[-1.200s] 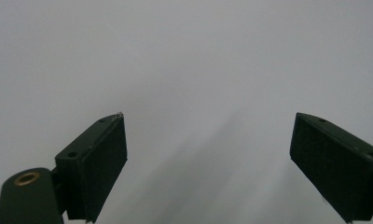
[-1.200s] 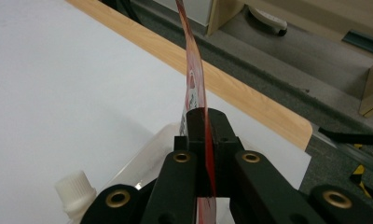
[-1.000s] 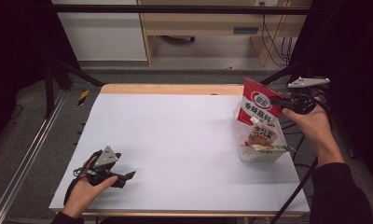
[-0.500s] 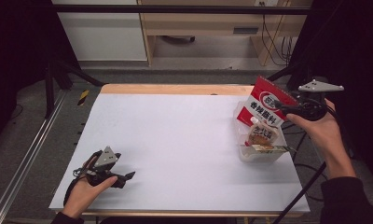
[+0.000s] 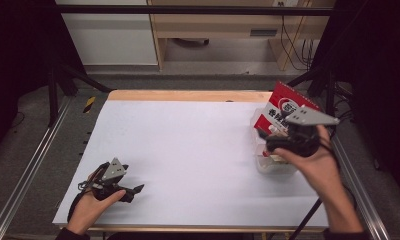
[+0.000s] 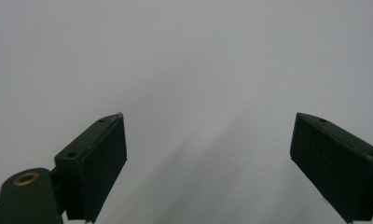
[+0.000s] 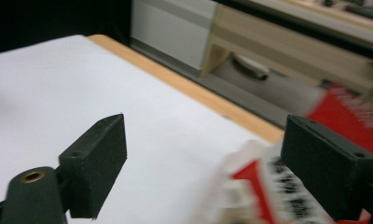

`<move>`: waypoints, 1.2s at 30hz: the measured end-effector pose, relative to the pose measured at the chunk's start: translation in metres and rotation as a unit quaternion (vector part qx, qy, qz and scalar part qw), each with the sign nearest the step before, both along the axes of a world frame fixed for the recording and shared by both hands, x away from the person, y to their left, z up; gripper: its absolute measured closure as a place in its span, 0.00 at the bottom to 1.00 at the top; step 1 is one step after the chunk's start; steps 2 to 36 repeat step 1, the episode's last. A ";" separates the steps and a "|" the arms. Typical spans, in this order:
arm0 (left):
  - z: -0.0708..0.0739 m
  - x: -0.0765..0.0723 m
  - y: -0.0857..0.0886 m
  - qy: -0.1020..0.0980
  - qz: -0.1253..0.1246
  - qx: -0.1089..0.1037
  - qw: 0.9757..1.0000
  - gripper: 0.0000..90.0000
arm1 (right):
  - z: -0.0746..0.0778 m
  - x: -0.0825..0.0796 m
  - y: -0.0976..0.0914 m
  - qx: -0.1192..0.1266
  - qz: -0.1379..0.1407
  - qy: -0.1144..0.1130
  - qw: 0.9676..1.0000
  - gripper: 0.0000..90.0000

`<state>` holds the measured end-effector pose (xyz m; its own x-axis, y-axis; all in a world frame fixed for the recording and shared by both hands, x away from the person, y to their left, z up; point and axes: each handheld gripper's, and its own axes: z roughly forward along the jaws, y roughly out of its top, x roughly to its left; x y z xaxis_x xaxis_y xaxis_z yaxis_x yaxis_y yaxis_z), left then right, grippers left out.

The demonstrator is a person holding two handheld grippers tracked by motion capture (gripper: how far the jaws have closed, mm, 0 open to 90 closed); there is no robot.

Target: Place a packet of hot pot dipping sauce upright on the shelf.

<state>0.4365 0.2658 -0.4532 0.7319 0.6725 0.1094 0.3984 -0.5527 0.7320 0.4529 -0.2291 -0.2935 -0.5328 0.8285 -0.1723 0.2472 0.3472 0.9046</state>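
At the right edge of the table [image 5: 188,150], a red snack packet [image 5: 280,107] stands tilted in a clear plastic container [image 5: 268,167], its top leaning toward the far right. The right gripper [image 5: 275,145] hangs over the near side of that container, carried in the person's right hand [image 5: 320,170]. Its jaws have just been opening and now stand wide apart with nothing pressed between them. In the right gripper view the packet [image 7: 287,196] lies low and to the right, partly behind the right-hand jaw rather than squarely in the gap.

That offset is what the next move seems to turn on. The packet sits just beyond and beside the right gripper, with its long axis running from the container up toward the far right. Any fresh grip would need the jaws swung across that axis. The right hand is much the nearer; the left gripper [image 5: 133,190] rests near the near left corner, well apart from the packet. Its jaws are spread, and the left gripper view shows bare white tabletop [image 6: 184,70] between them.

The right hand and gripper body cover much of the container, so its contents are hard to make out. The packet's print is blurred in the right gripper view. Whether the packet touches the right-hand jaw cannot be told.
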 end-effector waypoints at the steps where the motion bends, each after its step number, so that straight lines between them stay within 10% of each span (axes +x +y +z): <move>1: 0.000 0.000 0.000 0.000 0.001 0.000 1.000 0.11 | -0.008 -0.007 0.012 0.010 0.007 0.002 1.000 0.16; 36: 0.000 0.000 0.000 0.000 0.001 0.000 1.000 0.11 | -0.008 -0.007 0.012 0.010 0.007 0.002 1.000 0.16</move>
